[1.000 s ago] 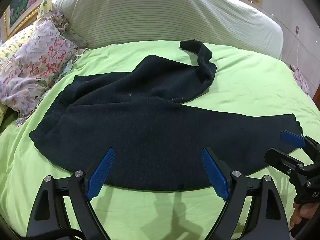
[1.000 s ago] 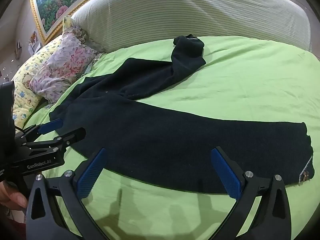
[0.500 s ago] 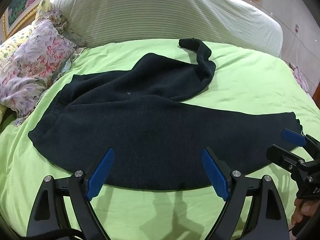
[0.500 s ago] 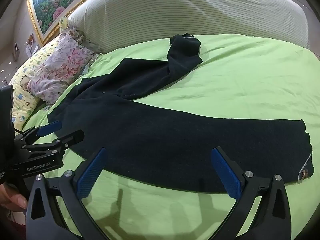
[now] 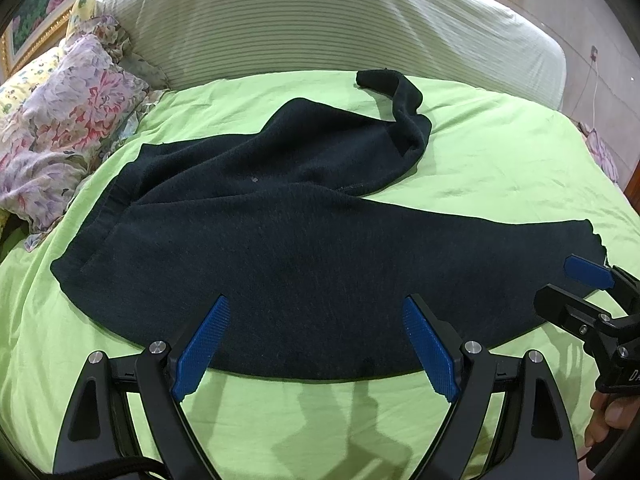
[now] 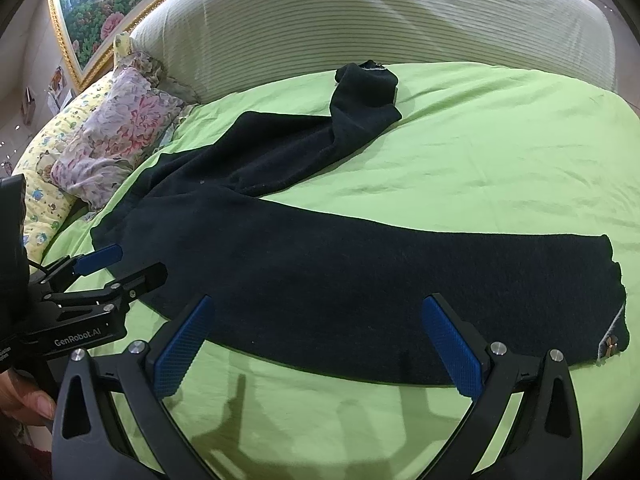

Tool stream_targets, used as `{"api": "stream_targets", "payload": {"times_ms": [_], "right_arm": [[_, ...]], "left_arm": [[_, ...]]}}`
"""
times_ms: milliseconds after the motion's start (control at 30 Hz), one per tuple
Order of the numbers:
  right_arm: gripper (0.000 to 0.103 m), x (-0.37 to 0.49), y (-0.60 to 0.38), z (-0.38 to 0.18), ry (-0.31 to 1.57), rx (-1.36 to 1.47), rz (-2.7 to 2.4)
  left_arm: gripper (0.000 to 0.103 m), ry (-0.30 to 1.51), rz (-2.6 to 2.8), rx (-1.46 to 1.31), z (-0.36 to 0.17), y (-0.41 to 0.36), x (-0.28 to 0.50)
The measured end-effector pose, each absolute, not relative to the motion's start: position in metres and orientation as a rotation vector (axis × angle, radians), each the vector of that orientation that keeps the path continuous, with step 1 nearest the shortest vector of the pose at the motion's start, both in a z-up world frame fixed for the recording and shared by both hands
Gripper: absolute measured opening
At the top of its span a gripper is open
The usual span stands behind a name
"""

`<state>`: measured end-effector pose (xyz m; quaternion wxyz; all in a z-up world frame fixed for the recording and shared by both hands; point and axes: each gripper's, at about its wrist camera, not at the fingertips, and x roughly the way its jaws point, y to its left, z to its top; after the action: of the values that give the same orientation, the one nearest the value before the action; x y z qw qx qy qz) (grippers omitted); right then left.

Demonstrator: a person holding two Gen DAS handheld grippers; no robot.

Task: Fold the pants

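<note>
The left gripper (image 5: 316,344) is spread wide at the bottom of its view, holding nothing, its blue pads hovering over the near edge of the dark pants (image 5: 304,248). The right gripper (image 6: 320,344) is likewise spread and empty. The pants lie across the middle of a lime-green bedsheet (image 5: 500,168) — one leg flat, the other crumpled toward the striped headboard (image 5: 320,20). Compared with a second ago, little has shifted. Floral pillows (image 5: 60,120) sit upper left.
</note>
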<state>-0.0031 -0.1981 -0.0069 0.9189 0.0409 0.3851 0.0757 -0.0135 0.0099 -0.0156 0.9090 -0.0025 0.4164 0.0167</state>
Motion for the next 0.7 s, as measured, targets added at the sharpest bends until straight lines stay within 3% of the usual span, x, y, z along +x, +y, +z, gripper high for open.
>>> {"api": "stream_targets", "payload": {"times_ms": [700], "right_arm": [[0.103,0.007,-0.203,-0.005,0.823,0.143,0.161]], "left_arm": [[0.089,0.893,0.03,-0.027,-0.021,0.005,0.0]]}}
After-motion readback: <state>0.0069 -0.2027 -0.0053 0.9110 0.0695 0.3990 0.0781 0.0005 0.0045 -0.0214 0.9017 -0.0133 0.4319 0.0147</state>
